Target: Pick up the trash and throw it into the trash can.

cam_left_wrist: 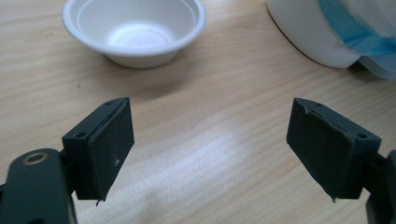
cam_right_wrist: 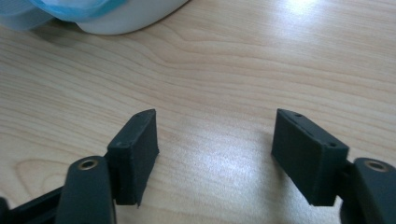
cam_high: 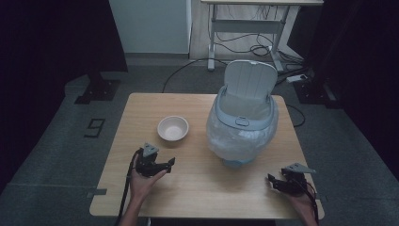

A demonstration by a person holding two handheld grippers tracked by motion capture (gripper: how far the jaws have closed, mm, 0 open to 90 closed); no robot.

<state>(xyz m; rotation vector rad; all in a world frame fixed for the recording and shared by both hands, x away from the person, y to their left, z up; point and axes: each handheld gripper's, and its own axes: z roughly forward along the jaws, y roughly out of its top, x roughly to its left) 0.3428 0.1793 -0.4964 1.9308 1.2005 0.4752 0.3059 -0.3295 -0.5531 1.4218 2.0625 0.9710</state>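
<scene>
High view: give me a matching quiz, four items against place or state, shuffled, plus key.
Items:
1. bowl
2. rice cooker
3. left hand-held gripper
4. right hand-held gripper

Descriptions:
A. lid up, clear film around the body
B. open, near the table's right front corner
C. white, empty, left of the cooker
D. open, just in front of the bowl

Pairs: 1-C, 2-A, 3-D, 4-B

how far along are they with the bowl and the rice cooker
Done: the rice cooker has its lid up. In hand: nothing; the left gripper and right gripper are both open and empty above the table. Left: the white bowl sits empty and untouched beside the cooker.
</scene>
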